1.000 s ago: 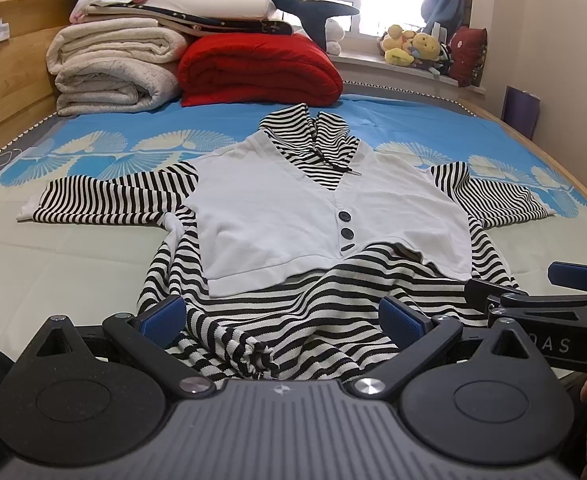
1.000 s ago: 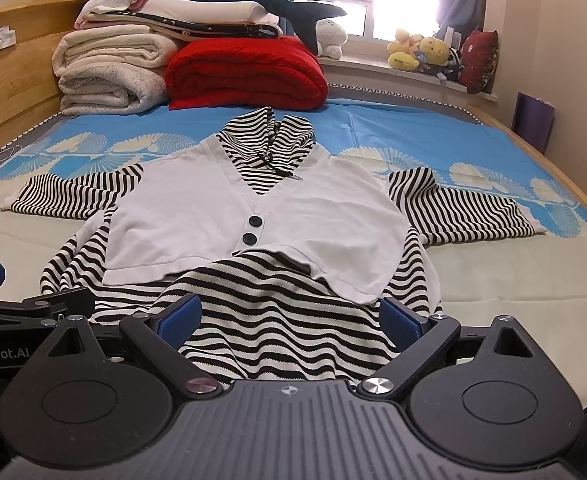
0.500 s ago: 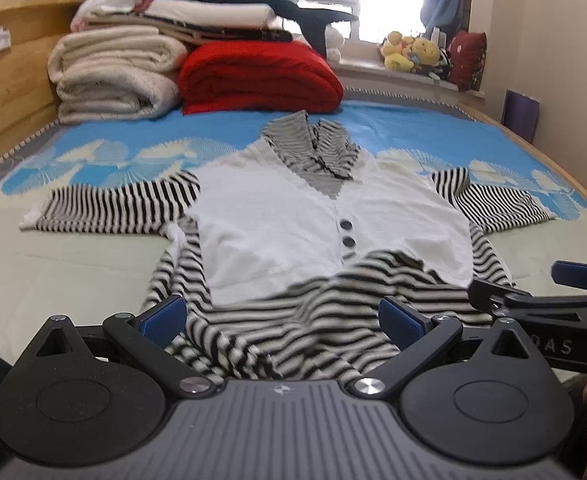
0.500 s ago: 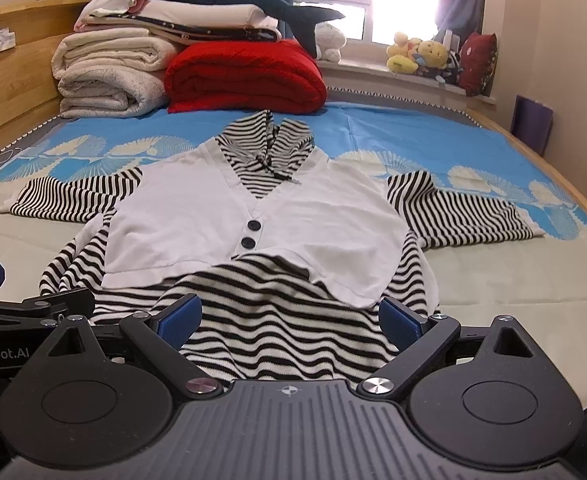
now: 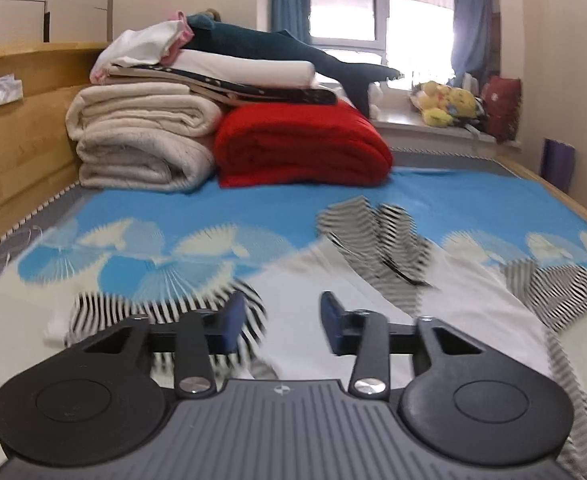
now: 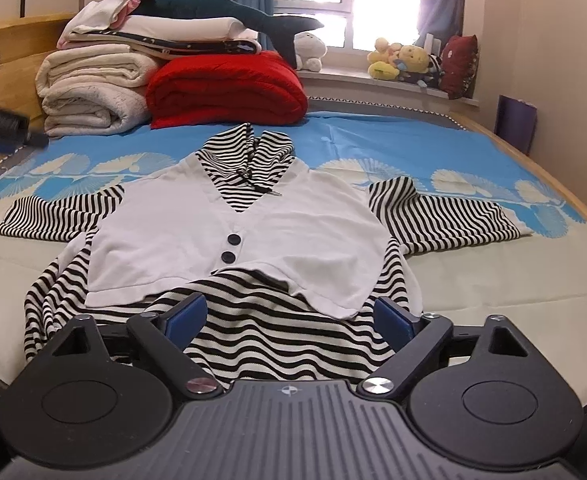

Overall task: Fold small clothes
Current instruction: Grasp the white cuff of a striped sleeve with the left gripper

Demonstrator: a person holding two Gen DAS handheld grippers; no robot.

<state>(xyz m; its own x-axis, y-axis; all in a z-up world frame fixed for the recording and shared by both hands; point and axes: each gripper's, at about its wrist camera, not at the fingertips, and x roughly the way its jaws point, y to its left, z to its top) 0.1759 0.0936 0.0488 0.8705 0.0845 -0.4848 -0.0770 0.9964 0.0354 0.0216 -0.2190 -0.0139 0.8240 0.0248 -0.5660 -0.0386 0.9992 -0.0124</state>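
Right wrist cam: striped top lies flat on bed, sleeves out. Right tongs closing over hem w/ nothing pinched yet. Left tongs closing near left sleeve, also w/o cloth. Grab sleeve end & fold it across slow.

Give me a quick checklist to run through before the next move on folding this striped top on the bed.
1. Striped top spread flat, both sleeves out: ok.
2. Left gripper over the left sleeve, jaws closing: ok.
3. Left gripper's pads pressing the fabric: cannot tell, the view is blurred.
4. Right gripper at the hem, jaws closing, nothing pinched yet: ok.
5. Red blanket and folded stack clear of the top: ok.
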